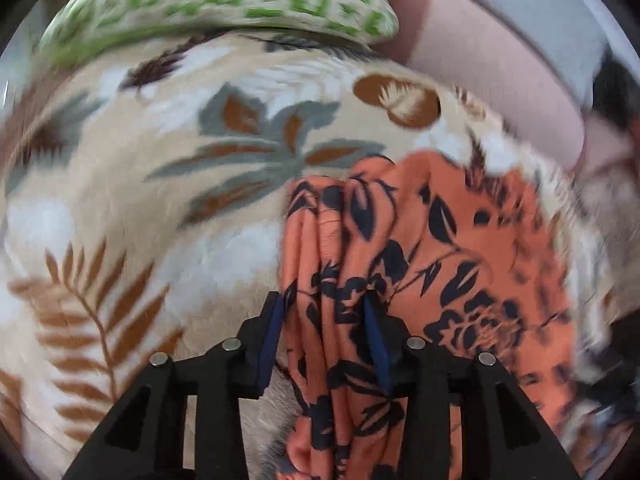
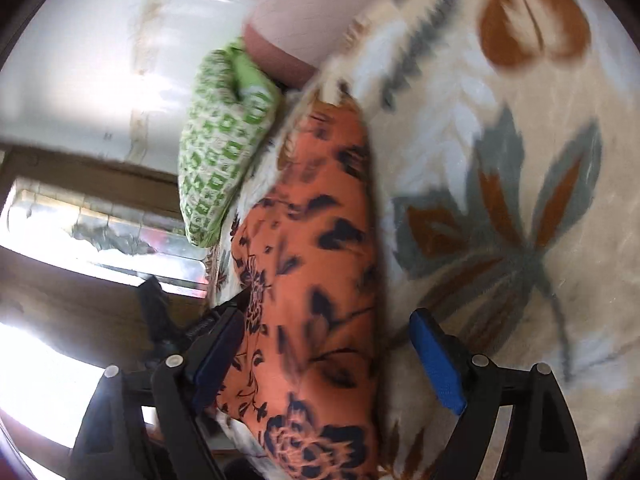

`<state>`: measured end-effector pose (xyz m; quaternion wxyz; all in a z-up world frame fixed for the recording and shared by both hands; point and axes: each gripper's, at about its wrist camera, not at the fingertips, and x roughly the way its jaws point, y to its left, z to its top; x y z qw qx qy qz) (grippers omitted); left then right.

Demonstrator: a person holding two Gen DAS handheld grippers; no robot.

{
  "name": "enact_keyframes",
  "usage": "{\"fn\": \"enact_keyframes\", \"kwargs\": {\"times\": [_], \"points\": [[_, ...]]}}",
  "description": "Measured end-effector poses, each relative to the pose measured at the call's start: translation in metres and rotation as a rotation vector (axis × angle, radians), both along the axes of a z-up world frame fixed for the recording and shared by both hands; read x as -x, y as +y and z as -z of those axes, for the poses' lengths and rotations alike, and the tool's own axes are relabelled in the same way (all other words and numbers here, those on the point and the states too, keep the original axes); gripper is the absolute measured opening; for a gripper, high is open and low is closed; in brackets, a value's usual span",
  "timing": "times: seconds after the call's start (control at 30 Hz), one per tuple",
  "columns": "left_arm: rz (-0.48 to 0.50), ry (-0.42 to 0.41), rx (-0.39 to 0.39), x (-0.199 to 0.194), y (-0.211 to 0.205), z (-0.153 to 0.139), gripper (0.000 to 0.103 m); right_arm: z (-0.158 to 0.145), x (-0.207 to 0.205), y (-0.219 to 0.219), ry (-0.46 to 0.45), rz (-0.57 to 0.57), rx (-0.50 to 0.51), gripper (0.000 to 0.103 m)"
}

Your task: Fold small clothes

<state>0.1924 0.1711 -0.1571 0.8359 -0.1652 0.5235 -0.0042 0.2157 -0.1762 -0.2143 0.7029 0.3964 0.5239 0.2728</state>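
Left tool (image 1: 326, 316): spread apart, bunched folds of the orange floral garment (image 1: 420, 264) between its blue pads, no clamp evident.
Garment: lies on the leaf-print blanket (image 1: 160, 184).
Right tool (image 2: 328, 344): spread wide, straddling the garment (image 2: 316, 264).
Green-patterned pillow (image 2: 220, 148): beside garment's far end.

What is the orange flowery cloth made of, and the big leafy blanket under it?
The orange cloth looks like thin, smooth woven fabric, maybe rayon or cotton: it bunches into fine, soft folds. The blanket looks like plush fleece: fuzzy pile shows along its edge, and its leaf pattern has soft outlines. The blur leaves both unsure.
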Motion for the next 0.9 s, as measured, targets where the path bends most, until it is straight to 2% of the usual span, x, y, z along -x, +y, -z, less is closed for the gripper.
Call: {"fn": "enact_keyframes", "kwargs": {"times": [0.1,0.13,0.17,0.23,0.33,0.47,0.53,0.67,0.7,0.77,0.83,0.9], "points": [[0.043,-0.075,0.024,0.018,-0.003,-0.022,0.042,-0.005,0.003,0.002,-0.028,-0.017,-0.001,0.086],[0.065,-0.097,0.050,0.024,-0.003,-0.027,0.049,-0.008,0.003,0.002,-0.037,-0.012,0.002,0.086],[0.084,-0.112,0.079,0.029,-0.004,-0.031,0.060,-0.011,0.002,0.002,-0.042,-0.008,0.006,0.086],[0.111,-0.129,0.129,0.035,-0.005,-0.033,0.067,-0.015,-0.002,0.004,-0.050,-0.010,0.020,0.086],[0.144,-0.114,0.123,0.034,-0.012,-0.025,0.067,-0.015,-0.009,0.016,-0.049,-0.033,0.049,0.086],[0.092,0.003,0.167,0.026,-0.004,0.014,0.067,-0.006,-0.018,0.038,-0.026,-0.089,0.095,0.086],[0.080,-0.029,0.193,0.032,-0.001,0.012,0.067,-0.007,-0.017,0.043,-0.040,-0.089,0.100,0.086],[0.086,-0.034,0.224,0.035,0.003,0.017,0.067,-0.011,-0.018,0.049,-0.080,-0.109,0.116,0.086],[0.080,-0.035,0.233,0.036,0.004,0.017,0.066,-0.007,-0.020,0.051,-0.065,-0.111,0.119,0.086],[0.096,-0.034,0.234,0.037,0.005,0.017,0.048,-0.001,-0.022,0.057,-0.051,-0.124,0.109,0.086],[0.105,-0.034,0.225,0.036,0.002,0.015,0.041,-0.004,-0.021,0.065,-0.079,-0.157,0.119,0.084],[0.099,-0.041,0.222,0.035,0.001,0.015,0.037,-0.008,-0.019,0.075,-0.099,-0.177,0.178,0.082]]}}
